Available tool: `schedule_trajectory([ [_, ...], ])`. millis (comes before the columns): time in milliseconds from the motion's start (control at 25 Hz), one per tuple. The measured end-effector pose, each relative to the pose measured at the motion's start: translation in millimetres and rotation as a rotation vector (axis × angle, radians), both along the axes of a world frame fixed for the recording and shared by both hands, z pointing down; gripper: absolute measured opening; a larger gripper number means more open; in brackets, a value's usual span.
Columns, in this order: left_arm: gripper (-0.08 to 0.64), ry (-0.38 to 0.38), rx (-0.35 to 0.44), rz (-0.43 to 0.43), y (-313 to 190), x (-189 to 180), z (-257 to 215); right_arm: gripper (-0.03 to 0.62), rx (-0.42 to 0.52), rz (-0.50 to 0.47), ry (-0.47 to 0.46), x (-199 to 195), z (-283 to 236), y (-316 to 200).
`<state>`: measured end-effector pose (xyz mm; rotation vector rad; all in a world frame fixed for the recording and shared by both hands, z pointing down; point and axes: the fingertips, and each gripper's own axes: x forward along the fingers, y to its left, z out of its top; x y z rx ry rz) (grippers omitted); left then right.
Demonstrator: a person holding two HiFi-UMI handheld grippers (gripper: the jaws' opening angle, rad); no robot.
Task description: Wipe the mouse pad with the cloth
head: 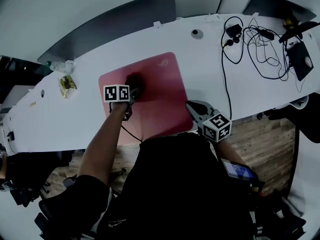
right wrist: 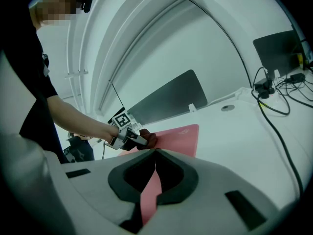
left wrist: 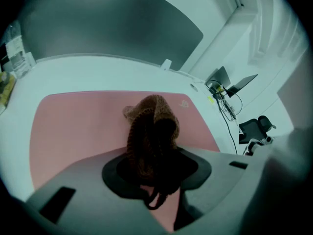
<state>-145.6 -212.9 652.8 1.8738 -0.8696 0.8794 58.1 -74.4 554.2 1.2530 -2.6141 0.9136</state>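
Scene: a person at a white table [head: 210,59] works over a pink mouse pad [head: 162,101] with a hand-held gripper in each hand.
Left gripper: the left gripper [head: 133,90] is clamped on a bunched brown knitted cloth [head: 134,80]; its jaws press in on the wad from both sides, and a loose loop of yarn hangs near the camera.
Cloth: it is held on the far-left part of the mouse pad, with its lower end against the pink surface; the left gripper view shows it standing up out of the jaws with the pad spreading left and right behind it.
Right gripper: the right gripper [head: 194,108] sits at the pad's near-right edge, its jaws drawn together so the tips meet; only a sliver of pink shows in the slit behind them, and whether they pinch the pad cannot be told.
Mouse pad: it lies flat near the table's near edge, with a small logo at its far-right corner.
Far side: a grey divider panel [head: 115,21] runs along the table's far edge.
Far right: a tangle of black cables [head: 250,41] lies well apart from the pad.
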Motion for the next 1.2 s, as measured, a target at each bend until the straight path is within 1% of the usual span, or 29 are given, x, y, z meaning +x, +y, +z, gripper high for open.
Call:
schedule_trajectory([
  [320,0.14,-0.042,0.013,-0.101,3.4,-81.1,0.5,0.026,-0.005,-0.023,0.005,-13.2,0.6,0.0],
  [520,0.14,-0.081,0.019,-0.196,8.8,-136.3,0.1,0.026,-0.004,-0.033,0.004,-17.9,-0.8,0.1],
  [640,0.14,-0.119,0.025,-0.242,11.7,-167.4,-0.5,0.026,-0.005,-0.036,0.006,-19.9,-1.2,1.0],
  [760,0.14,-0.171,0.033,-0.269,15.2,-193.4,-1.2,0.026,-0.007,-0.037,0.008,-20.1,-0.9,2.8],
  [920,0.138,-0.229,0.044,-0.311,17.3,-215.2,-2.2,0.026,-0.007,-0.036,0.005,-20.0,-0.8,4.7],
  [1080,0.138,-0.291,0.061,-0.335,17.2,-224.4,-4.0,0.026,-0.006,-0.032,0.002,-17.5,-0.7,5.2],
  [1160,0.138,-0.302,0.07,-0.346,15.2,-223.0,-5.9,0.026,-0.006,-0.028,0.001,-15.0,-0.1,5.4],
  [1200,0.137,-0.294,0.074,-0.352,13.3,-219.1,-7.6,0.026,-0.007,-0.027,0.001,-13.8,0.4,5.6],
])
